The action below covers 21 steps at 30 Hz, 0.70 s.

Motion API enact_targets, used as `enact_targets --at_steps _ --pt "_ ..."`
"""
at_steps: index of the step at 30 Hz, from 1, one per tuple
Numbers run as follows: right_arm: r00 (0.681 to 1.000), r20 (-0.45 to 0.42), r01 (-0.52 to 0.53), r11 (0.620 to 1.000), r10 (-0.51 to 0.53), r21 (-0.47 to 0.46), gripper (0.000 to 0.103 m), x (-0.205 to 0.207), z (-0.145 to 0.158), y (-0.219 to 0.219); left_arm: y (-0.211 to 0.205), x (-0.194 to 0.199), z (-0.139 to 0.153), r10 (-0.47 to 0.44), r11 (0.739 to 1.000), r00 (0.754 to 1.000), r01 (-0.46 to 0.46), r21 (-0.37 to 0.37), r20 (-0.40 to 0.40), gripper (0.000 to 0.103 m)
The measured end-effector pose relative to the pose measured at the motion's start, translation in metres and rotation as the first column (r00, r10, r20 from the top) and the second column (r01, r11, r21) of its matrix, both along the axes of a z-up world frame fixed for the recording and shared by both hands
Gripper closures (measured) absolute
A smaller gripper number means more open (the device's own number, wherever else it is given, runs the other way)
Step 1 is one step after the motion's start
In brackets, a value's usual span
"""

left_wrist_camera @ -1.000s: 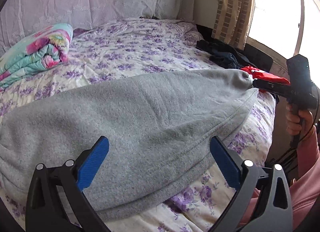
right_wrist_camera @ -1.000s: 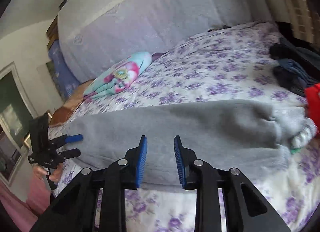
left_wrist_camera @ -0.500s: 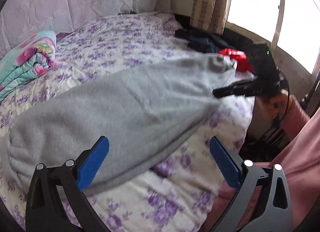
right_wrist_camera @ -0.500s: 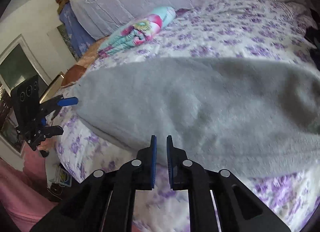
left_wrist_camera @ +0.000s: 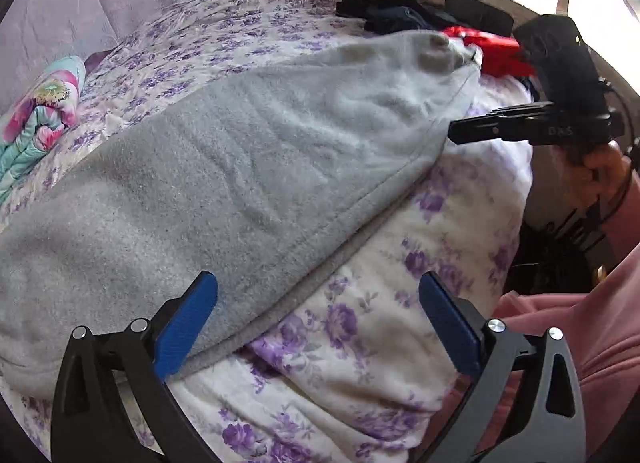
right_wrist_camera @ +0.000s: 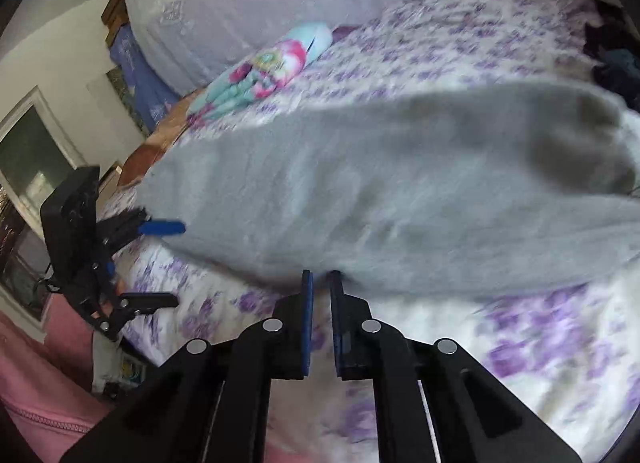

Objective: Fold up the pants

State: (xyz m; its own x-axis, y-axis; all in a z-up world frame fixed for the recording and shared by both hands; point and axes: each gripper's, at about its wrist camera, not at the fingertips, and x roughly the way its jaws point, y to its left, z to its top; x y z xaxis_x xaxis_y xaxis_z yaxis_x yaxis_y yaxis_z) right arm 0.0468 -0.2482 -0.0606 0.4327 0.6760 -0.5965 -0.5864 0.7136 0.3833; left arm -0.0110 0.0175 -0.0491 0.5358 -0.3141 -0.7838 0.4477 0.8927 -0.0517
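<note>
Grey fleece pants (left_wrist_camera: 224,167) lie stretched across the floral bed, also in the right wrist view (right_wrist_camera: 400,191). My left gripper (left_wrist_camera: 318,323) is wide open and empty, over the pants' near edge at one end; it also shows in the right wrist view (right_wrist_camera: 160,263). My right gripper (right_wrist_camera: 320,291) has its jaws nearly closed, a narrow gap between the pads, tips at the pants' near edge; nothing visibly pinched. In the left wrist view it (left_wrist_camera: 456,131) sits at the pants' other end, by the hem.
The bed (left_wrist_camera: 360,323) has a purple-flowered cover. A folded colourful blanket (left_wrist_camera: 36,115) lies at the far left. Dark clothes (left_wrist_camera: 384,11) and a red garment (left_wrist_camera: 496,51) lie near the window side. My pink sleeve (left_wrist_camera: 592,323) is at the right.
My right gripper has closed from partly open to nearly shut and moved down to the pants' near edge. The left gripper stayed open and swung toward the bed's edge.
</note>
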Motion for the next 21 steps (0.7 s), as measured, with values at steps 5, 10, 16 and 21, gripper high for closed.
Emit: enact_targets --at_steps 5,10,16,21 --pt "0.961 0.03 0.272 0.956 -0.276 0.107 0.068 0.032 0.005 -0.048 -0.007 0.027 0.024 0.047 0.984 0.996 -0.034 -0.174 0.072 0.005" --pt "0.946 -0.081 0.32 0.945 -0.315 0.068 0.089 0.034 -0.033 -0.087 -0.018 0.029 -0.027 0.032 0.998 0.999 -0.033 -0.048 -0.006 0.005" --pt "0.948 0.092 0.286 0.944 -0.303 0.163 0.073 0.039 0.017 -0.095 -0.022 0.03 0.004 -0.008 0.999 1.0 0.008 -0.033 0.005 0.005" --pt "0.891 -0.021 0.455 0.887 -0.454 0.076 0.102 0.101 -0.015 -0.115 0.003 0.062 -0.027 0.127 0.989 0.984 -0.134 -0.055 -0.125 0.005"
